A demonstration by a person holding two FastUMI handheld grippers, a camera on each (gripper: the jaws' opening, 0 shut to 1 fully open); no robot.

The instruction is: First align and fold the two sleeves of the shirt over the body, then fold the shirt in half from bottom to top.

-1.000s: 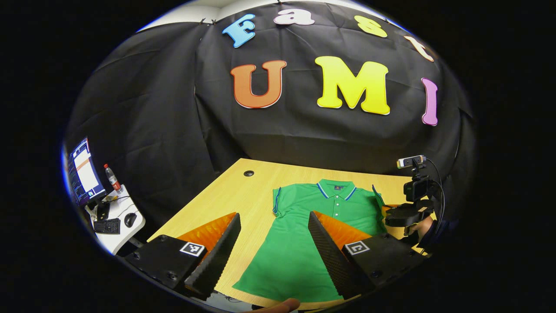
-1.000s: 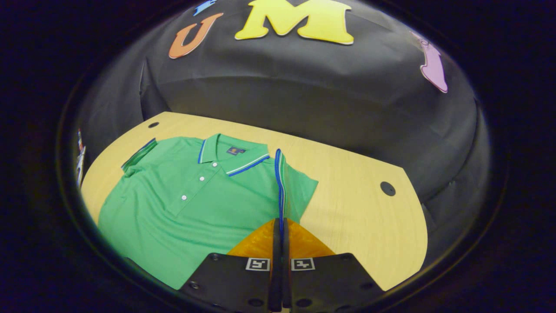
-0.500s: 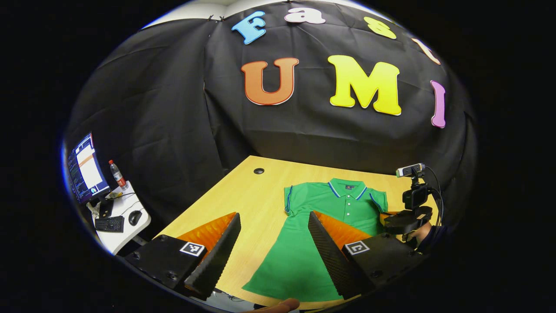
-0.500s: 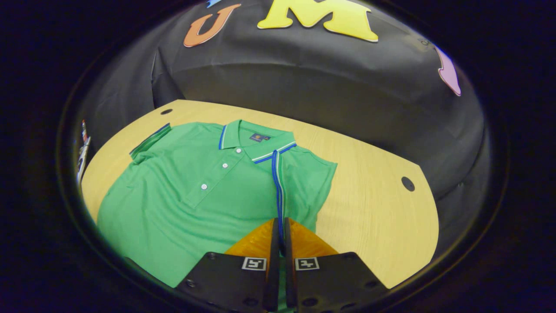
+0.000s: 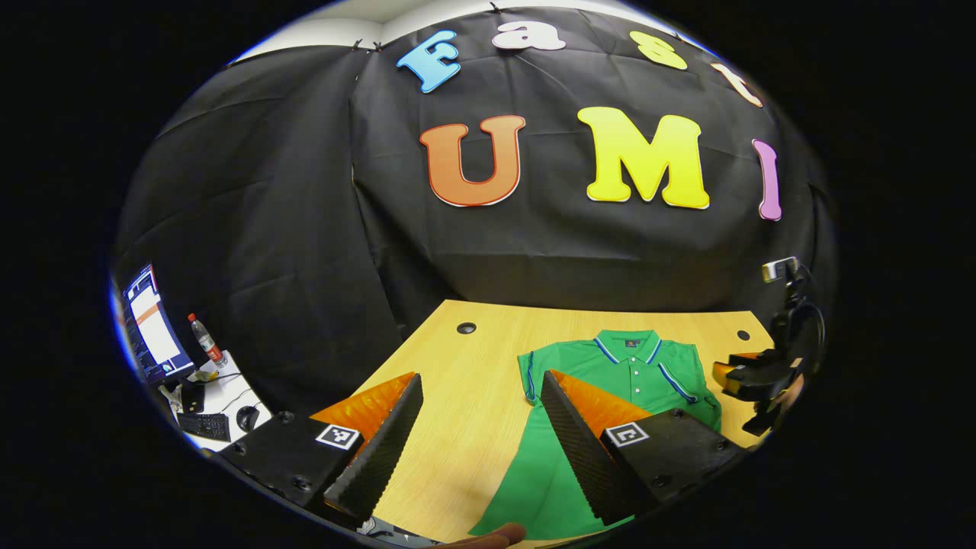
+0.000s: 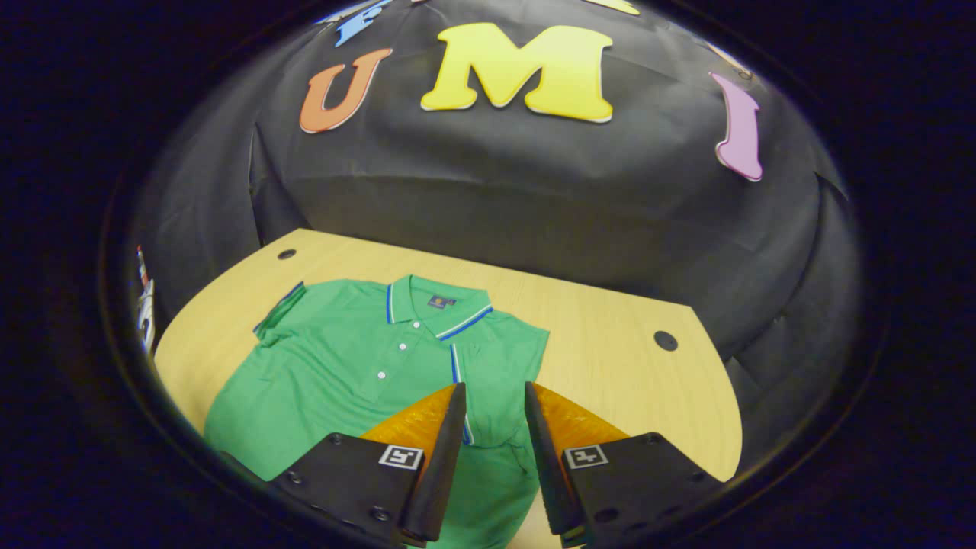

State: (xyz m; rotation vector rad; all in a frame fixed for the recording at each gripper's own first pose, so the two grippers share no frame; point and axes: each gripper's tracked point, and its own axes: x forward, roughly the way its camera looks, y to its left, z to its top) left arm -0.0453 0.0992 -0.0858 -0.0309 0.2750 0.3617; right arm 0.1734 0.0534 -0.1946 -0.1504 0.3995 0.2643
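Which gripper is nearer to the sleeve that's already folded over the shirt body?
Right. The right gripper is open just above the folded sleeve, its blue-trimmed cuff between the fingers. The left gripper, also open, hovers near the shirt's opposite side.

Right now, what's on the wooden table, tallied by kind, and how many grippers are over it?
Green polo shirt: 1
Cable holes in the table: 2, one and another
Grippers: 2, left gripper and right gripper
Total: 5
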